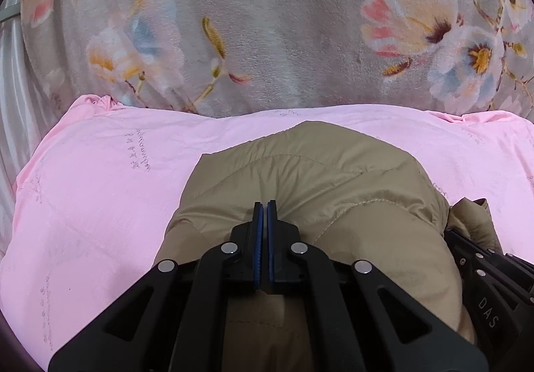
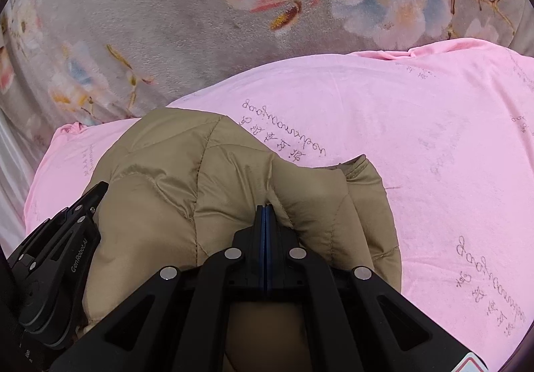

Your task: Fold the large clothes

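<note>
Both grippers' jaws (shut) jacket-buried [image 1: 300,178]

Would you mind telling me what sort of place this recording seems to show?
Most likely a bedroom, on a bed. A pink sheet with printed writing lies over a plush grey floral blanket, and a tan padded jacket sits on top, pinched by both tools.

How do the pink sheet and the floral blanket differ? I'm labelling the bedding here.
The pink sheet is plain pink with faint printed script; the floral blanket is grey with big flowers. The sheet looks smooth, the blanket fuzzy. The khaki jacket lies over the sheet, not the blanket. Both are spread-out bedding.
</note>
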`<state>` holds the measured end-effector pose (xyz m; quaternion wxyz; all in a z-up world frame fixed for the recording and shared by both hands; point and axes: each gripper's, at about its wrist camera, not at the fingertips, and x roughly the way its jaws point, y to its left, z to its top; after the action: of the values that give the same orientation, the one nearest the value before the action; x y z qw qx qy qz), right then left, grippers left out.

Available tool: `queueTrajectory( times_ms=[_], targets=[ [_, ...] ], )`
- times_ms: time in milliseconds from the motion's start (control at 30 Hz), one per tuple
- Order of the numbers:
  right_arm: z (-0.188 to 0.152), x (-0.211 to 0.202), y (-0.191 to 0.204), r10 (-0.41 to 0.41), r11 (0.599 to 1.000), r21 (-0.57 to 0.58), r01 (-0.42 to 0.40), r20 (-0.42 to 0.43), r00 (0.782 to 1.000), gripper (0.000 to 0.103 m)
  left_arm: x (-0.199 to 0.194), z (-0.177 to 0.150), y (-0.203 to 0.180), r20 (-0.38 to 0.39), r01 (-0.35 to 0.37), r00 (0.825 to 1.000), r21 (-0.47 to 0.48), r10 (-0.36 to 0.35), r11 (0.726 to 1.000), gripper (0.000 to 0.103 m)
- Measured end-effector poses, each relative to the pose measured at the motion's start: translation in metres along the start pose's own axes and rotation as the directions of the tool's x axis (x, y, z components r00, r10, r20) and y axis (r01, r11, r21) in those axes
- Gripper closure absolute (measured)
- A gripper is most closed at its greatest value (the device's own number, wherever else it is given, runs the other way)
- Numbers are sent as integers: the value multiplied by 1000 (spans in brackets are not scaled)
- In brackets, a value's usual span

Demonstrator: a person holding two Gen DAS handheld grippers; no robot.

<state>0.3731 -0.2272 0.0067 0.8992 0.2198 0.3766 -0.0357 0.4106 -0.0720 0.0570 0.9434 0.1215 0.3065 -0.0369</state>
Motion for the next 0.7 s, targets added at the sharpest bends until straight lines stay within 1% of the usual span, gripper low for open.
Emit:
queueTrajectory(
  times_ms=[200, 367, 433, 500, 533, 567, 600, 633, 667, 700],
  targets=[
    [0, 2, 0, -1, 1000, 4, 1, 0, 1000, 103, 2, 1, 0, 1, -2, 1000, 1, 2, 1000, 103],
    [0, 0, 1, -9, 1000, -1, 9, 1, 1000, 103, 4, 2, -4, -1, -33, 999, 17, 33, 999, 102],
    [-1, -4, 2, -23, 1000, -15, 23, 5, 1000, 103, 1, 2, -4, -2, -40, 999, 22, 40, 999, 101],
    [-4, -20, 5, -46, 998, -38, 47, 8, 999, 103, -7, 0, -2, -16, -44, 999, 40, 45, 998, 99],
    [-8, -34, 7, -45, 998, -45, 46, 16, 999, 99, -13, -3, -1, -19, -50, 999, 46, 51, 998, 94],
    [-12, -47, 9, -37, 998, -57, 38, 30, 999, 97, -23, -5, 2, -18, -49, 999, 43, 50, 998, 86],
    [-17, -62, 11, -29, 997, -72, 32, 44, 999, 94, -39, -10, 8, -9, -31, 999, 24, 31, 999, 81],
    [-24, -77, 15, -15, 995, -97, 19, 47, 999, 93, -51, -14, 13, -5, -15, 1000, 10, 15, 1000, 69],
    [-30, -87, 17, -4, 993, -115, 9, 42, 999, 93, -65, -19, 19, -10, 0, 1000, -5, 0, 1000, 65],
    [-38, -95, 18, 1, 991, -132, 3, 31, 1000, 93, -76, -26, 25, -20, 24, 999, -21, -25, 999, 65]
  ],
)
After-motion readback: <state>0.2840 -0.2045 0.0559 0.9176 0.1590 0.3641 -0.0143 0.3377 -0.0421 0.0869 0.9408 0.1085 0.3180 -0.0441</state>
